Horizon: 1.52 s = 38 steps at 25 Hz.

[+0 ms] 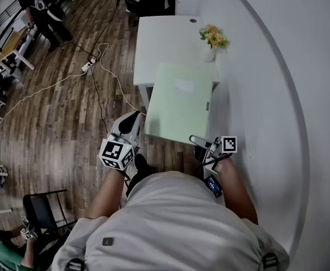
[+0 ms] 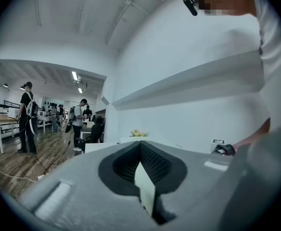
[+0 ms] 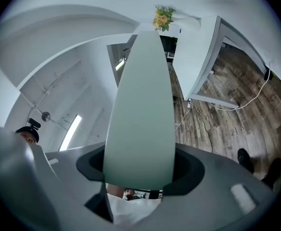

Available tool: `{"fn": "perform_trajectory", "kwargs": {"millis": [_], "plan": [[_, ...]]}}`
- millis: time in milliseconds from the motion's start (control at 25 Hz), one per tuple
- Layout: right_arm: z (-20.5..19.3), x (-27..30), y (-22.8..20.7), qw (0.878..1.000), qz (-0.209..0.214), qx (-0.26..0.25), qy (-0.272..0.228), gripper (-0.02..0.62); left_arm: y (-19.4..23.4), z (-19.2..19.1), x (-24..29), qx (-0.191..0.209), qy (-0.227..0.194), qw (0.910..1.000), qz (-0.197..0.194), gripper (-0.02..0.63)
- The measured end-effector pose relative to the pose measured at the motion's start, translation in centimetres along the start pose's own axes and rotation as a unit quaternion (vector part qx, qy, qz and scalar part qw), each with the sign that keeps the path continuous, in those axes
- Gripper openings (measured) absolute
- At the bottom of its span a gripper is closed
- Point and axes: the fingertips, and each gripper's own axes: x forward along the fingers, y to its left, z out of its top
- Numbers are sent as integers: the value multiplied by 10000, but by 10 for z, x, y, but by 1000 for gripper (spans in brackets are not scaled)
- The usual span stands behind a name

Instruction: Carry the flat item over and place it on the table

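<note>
Wood-plank floor (image 1: 57, 112) and a curved white wall (image 1: 266, 95) frame one white table (image 1: 165, 38), whose near end is covered from above by the single flat item (image 1: 181, 103), a pale green sheet carried level over it. Whether the sheet touches the tabletop cannot be told. A pale rectangle on its upper face is too faint to read.

Two grippers share the load. The left gripper (image 1: 134, 124) is clamped on the sheet's near left corner; its own camera shows only a narrow sliver of the sheet pinched between the closed jaws, the rest lying out of frame. The right gripper (image 1: 205, 144) grips the near right edge, and in its view the sheet runs from between the jaws up toward the table, blocking much of the scene behind. Two marker cubes show, one per gripper. The carrier's hands are mostly hidden behind the grippers and the grey-shirted torso, which is cut off at the bottom edge.

One vase of yellow flowers (image 1: 212, 41) stands at the table's far right corner. One white cable (image 1: 52, 86) trails across the floor. Two bystanders appear in the head view: one person standing (image 1: 40, 10) at upper left, and one seated person (image 1: 1, 244), partly cropped, beside a black chair (image 1: 43, 210).
</note>
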Motion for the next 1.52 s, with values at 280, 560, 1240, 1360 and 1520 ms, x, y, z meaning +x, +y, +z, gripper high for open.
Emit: {"fn": "perform_trajectory", "kwargs": {"millis": [280,560,1240,1360,1520], "plan": [[5,2,-7,10000,-43,-11,-6,299,5,-1,6,-5,-9,10000,-36,0],[6,18,-15,9998,-202,-39,42,299,22,-3,2,-66,-11,10000,-15,0],[67,140,-33,9998,-81,-60,-168,299,151,-3,20,-100,75,9999,-119,0],[78,171,-34,9996,-68,-29,-282,299,178,5,24,-58,107,9996,-264,0],[87,206,-40,9991,-48,-79,-412,299,204,5,25,-23,151,9987,-488,0]]}}
